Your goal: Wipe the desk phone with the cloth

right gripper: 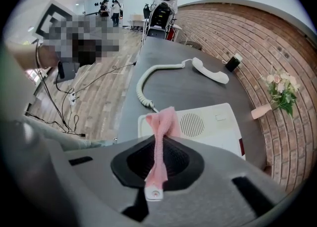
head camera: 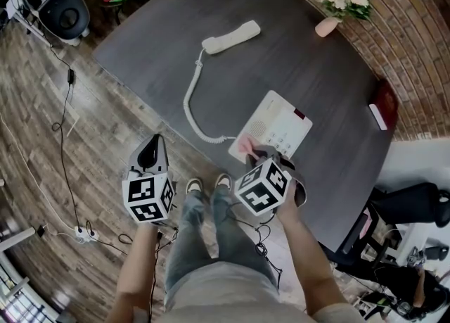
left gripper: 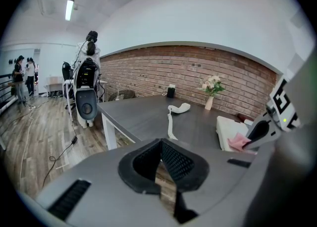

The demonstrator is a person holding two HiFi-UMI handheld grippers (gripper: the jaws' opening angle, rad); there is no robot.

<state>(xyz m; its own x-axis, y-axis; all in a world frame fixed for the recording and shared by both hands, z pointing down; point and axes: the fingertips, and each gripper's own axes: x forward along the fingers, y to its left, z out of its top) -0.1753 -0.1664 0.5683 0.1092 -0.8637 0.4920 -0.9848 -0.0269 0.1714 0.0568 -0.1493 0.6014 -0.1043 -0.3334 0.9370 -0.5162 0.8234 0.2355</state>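
Right gripper (right gripper: 157,164) pinches the pink cloth (right gripper: 163,124) against the desk phone (right gripper: 218,127), at its near-left corner, to wipe; left gripper (left gripper: 161,164), closed and empty, hangs clear.

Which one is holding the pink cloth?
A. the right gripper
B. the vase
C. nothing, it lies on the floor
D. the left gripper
A: the cloth is pinched between the fingers of the right gripper, at the near edge of the phone, while the left gripper holds nothing.
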